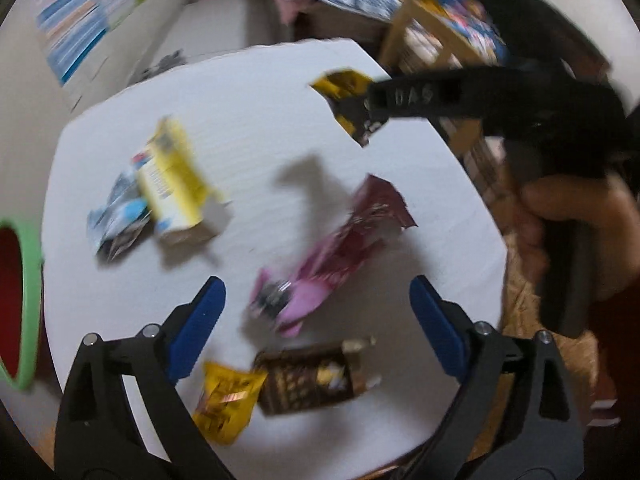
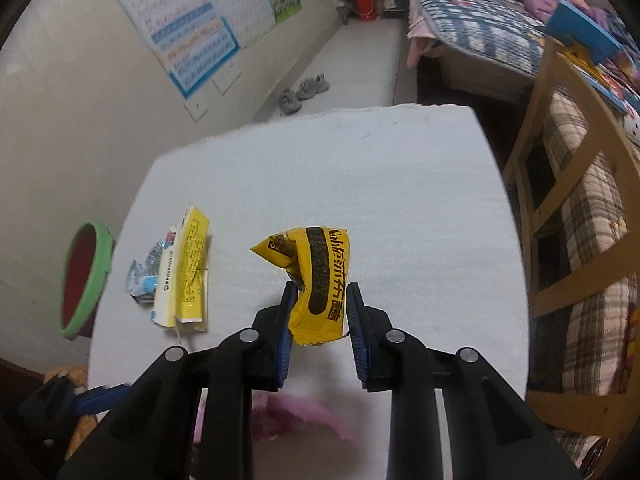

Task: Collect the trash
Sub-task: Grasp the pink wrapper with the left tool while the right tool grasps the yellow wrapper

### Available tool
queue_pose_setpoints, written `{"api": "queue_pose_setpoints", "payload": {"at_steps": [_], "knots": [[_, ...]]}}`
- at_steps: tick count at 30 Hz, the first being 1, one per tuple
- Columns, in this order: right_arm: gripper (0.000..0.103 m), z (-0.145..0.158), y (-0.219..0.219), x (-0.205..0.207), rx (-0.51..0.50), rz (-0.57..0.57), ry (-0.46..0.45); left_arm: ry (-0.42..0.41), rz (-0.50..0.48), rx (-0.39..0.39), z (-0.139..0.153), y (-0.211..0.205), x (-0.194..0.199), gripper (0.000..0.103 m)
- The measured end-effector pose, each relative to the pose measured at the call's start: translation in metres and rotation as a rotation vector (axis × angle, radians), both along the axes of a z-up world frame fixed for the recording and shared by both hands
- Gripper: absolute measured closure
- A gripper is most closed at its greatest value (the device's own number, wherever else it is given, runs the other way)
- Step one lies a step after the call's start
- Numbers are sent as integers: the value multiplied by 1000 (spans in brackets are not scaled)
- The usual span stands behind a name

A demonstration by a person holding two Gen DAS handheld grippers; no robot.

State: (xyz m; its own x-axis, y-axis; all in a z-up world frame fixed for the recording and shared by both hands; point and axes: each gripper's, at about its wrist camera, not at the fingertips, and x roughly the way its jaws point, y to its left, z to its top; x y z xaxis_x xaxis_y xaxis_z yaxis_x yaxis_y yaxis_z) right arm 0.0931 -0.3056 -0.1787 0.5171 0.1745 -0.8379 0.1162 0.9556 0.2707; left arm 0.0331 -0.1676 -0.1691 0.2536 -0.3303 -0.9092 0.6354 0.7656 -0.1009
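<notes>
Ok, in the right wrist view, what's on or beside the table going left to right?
Green-rimmed bin → crumpled blue-and-white wrapper → flattened yellow-and-white box → yellow wrapper pinched in the right gripper → wooden chair.

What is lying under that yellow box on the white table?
A crumpled blue and white wrapper pokes out from under the left edge of the yellow box. How far it reaches beneath is covered by the box. The rest sits on the white table.
</notes>
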Motion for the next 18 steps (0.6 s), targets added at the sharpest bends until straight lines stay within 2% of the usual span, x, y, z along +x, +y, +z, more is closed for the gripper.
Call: {"api": "queue_pose_setpoints", "payload": {"at_steps": [3, 5, 6, 7, 9, 13, 18], "knots": [[79, 7, -11, -17, 17, -40, -17, 26, -38, 45, -17, -17, 6, 13], [79, 9, -15, -24, 34, -58, -22, 60, -29, 67, -29, -21, 11, 19], [79, 10, -17, -23, 37, -62, -23, 74, -20, 83, -35, -22, 14, 31], [79, 11, -20, -27, 39, -68, -24, 99, -14, 93, -41, -22, 17, 47], [78, 13, -24, -35, 50, -77, -28, 155, 5, 87, -50, -19, 22, 61], [78, 13, -27, -40, 64, -85, -34, 174, 63, 39, -45, -9, 26, 72], [78, 17, -24, -44, 79, -83, -50, 152, 142, -7, -28, 12, 21, 76]]}}
